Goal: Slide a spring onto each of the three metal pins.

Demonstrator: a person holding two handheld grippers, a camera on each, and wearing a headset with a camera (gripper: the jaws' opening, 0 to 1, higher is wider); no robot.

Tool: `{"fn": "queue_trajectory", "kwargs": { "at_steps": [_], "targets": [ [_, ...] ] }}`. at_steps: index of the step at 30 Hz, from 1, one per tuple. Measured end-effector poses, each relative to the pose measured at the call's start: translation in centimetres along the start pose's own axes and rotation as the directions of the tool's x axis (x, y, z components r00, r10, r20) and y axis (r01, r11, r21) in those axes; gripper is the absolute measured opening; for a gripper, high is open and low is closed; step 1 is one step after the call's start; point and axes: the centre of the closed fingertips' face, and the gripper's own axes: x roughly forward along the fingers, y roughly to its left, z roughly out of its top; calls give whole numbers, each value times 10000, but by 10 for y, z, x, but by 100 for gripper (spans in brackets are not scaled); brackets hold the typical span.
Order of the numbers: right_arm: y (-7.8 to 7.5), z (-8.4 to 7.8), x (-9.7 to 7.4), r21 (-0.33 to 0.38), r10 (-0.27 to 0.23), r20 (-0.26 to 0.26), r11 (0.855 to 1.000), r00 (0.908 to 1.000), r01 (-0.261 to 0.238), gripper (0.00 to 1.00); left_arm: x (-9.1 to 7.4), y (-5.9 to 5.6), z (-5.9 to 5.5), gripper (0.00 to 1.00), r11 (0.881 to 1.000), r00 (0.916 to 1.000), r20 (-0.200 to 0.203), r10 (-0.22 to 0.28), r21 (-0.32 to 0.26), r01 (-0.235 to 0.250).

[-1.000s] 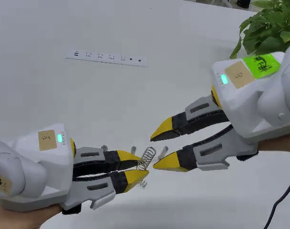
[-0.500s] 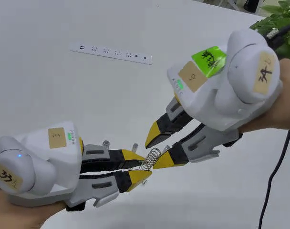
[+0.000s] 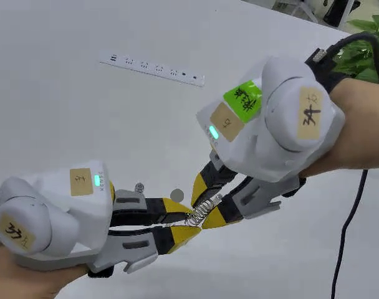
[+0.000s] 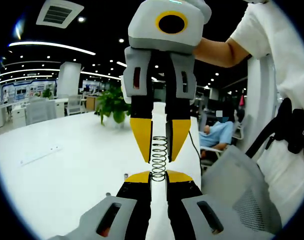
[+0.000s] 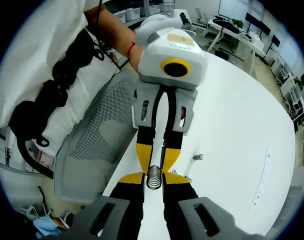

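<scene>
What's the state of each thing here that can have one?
spring: in the air, one end gripped by left tongs.
left tongs: shut on spring.
right tongs: jaws flank the spring's other end; grip unclear.
two pins: bare, no spring on them.

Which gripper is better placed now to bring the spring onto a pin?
Probably the left gripper: its jaws are shut on the spring, and two pins stand close beside them. The right gripper only flanks the far end.
</scene>
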Motion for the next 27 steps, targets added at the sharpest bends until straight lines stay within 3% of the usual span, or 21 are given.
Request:
{"fn": "queue_trajectory", "kwargs": {
  "at_steps": [27],
  "targets": [
    [-2,3,5,212,34,-107,9998,9999,-32,12,-4,2,-3,10,9999,9999,53,132,-1,-132]
  ]
}}
